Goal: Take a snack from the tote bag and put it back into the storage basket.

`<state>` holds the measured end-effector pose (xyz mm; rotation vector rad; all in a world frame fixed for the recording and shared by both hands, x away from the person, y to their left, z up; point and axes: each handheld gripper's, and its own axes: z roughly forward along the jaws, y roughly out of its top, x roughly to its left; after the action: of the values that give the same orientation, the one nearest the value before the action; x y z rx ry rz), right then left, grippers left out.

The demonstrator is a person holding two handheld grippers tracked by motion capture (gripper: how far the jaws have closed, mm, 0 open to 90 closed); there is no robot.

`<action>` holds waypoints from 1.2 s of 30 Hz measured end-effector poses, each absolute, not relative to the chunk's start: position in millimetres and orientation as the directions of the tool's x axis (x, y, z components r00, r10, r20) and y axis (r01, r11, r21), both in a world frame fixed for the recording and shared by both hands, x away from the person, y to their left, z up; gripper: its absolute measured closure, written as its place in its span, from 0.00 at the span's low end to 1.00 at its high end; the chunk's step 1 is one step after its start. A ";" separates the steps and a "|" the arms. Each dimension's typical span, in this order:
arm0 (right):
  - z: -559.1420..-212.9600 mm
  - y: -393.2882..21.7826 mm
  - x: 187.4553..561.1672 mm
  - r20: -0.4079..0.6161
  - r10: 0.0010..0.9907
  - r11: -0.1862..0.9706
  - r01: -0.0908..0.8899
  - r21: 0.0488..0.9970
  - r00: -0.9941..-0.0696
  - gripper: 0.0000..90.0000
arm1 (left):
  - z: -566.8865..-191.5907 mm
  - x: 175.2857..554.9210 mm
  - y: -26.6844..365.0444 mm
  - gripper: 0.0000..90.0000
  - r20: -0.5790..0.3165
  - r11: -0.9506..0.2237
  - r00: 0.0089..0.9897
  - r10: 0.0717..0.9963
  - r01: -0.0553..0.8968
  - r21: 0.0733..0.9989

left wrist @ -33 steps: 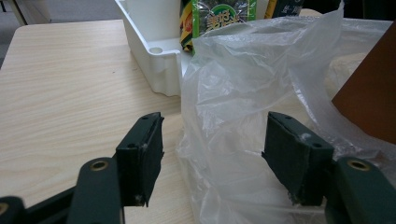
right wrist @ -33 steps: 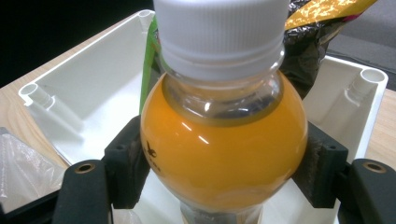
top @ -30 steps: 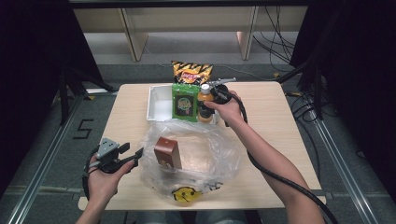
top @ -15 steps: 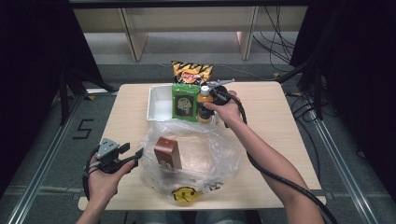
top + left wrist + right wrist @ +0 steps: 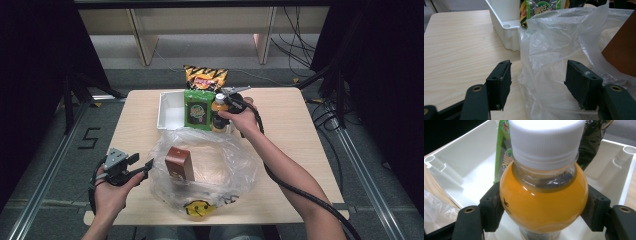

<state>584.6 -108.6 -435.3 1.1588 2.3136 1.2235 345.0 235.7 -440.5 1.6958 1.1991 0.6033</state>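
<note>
The right hand-held gripper (image 5: pixel 544 207) clamps the round orange juice bottle with white cap (image 5: pixel 544 195) in the white plastic tray (image 5: pixel 170 112) at 12 o'clock, apparently mid-pickup; next, lifting it into the clear plastic bag (image 5: pixel 220 165), whose edge lies between the left hand-held gripper's (image 5: pixel 539 83) wide jaws.

floor: grey (image 5: pixel 125 55) | table: light wood (image 5: pixel 300 130) | shelving behind: pale (image 5: pixel 200 20)

Black jaws; grey plate; black cables
</note>
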 end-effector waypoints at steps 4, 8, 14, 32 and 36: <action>-438.9 -108.2 585.6 0.115 0.762 0.312 0.516 0.798 -0.638 0.34 | -440.7 344.9 235.7 0.41 -0.120 -0.079 0.399 0.909 0.447 0.891; -438.8 -109.0 585.3 0.120 0.764 0.318 0.532 0.785 -0.633 0.34 | -440.8 345.0 235.6 0.41 -0.121 -0.078 0.399 0.909 0.447 0.891; -439.4 -107.9 586.3 0.113 0.756 0.325 0.519 0.791 -0.645 0.34 | -441.2 344.9 235.2 0.41 -0.123 -0.077 0.398 0.909 0.449 0.890; -436.7 -106.1 584.0 0.111 0.766 0.323 0.529 0.784 -0.633 0.30 | -442.1 346.0 235.4 0.41 -0.113 -0.089 0.413 0.904 0.440 0.894; -436.7 -104.3 582.4 0.105 0.776 0.312 0.524 0.792 -0.622 0.23 | -441.4 344.7 235.3 0.41 -0.117 -0.083 0.401 0.909 0.450 0.889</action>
<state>582.4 -104.3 -436.7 1.1733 2.2874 1.2093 344.7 235.3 -441.4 1.7024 1.2007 0.6016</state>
